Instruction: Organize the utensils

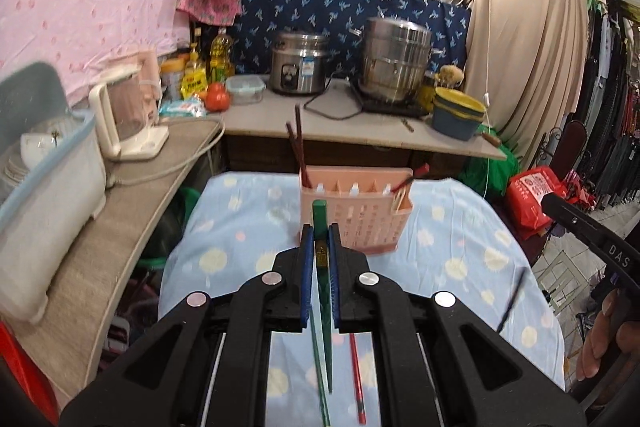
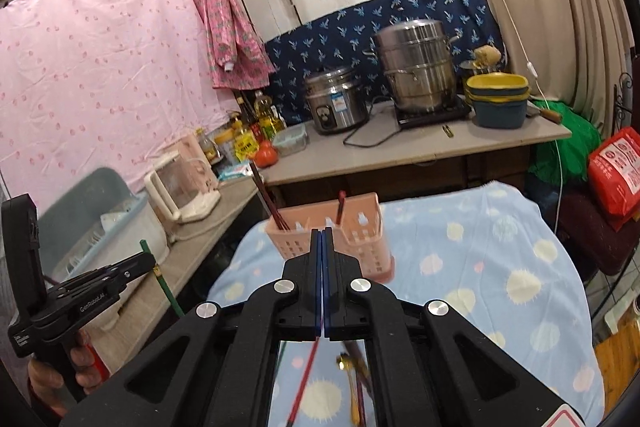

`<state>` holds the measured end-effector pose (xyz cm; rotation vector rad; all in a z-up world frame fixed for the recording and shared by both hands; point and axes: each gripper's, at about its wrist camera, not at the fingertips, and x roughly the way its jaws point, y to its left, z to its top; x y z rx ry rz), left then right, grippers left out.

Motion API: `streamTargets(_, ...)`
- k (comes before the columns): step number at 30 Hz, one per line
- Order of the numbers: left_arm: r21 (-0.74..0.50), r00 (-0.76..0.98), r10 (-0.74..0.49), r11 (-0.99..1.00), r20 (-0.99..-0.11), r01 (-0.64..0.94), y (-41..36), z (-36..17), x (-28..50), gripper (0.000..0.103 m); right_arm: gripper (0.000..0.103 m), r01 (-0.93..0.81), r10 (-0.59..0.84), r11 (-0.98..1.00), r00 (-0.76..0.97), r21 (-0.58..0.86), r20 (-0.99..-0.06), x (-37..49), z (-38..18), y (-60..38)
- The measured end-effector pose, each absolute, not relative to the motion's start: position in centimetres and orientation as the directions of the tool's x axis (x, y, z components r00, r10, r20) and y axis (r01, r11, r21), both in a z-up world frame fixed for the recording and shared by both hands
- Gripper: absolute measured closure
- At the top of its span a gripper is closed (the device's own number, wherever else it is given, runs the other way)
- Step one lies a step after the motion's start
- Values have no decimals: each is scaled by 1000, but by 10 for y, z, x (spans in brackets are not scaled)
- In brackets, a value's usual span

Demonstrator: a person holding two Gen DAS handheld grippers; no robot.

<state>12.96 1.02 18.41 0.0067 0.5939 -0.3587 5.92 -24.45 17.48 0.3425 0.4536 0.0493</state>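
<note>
The left gripper point(image 1: 321, 239) is clamped on a green chopstick point(image 1: 320, 217) with a gold band. The right gripper point(image 2: 322, 239) pinches a thin red chopstick point(image 2: 305, 383). Ahead, a pink slotted utensil holder point(image 1: 356, 215) stands near the far edge of the blue dotted tablecloth point(image 1: 460, 239).

Hidden and cut off

We lose the green chopstick's point(image 1: 325, 355) lower end behind the black left gripper point(image 1: 320, 239); the red chopstick point(image 2: 302, 387) blurs.
</note>
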Motion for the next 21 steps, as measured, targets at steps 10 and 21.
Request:
streamTargets(10,-106,780,-341,935,-525,338,2,198,152,96,97,55,100,960,846,274,-523,87,148,-239)
streamTargets(21,-150,729,-312,948,-609,280,23,151,161,96,92,109,136,961,615,254,-777,129,1,-229)
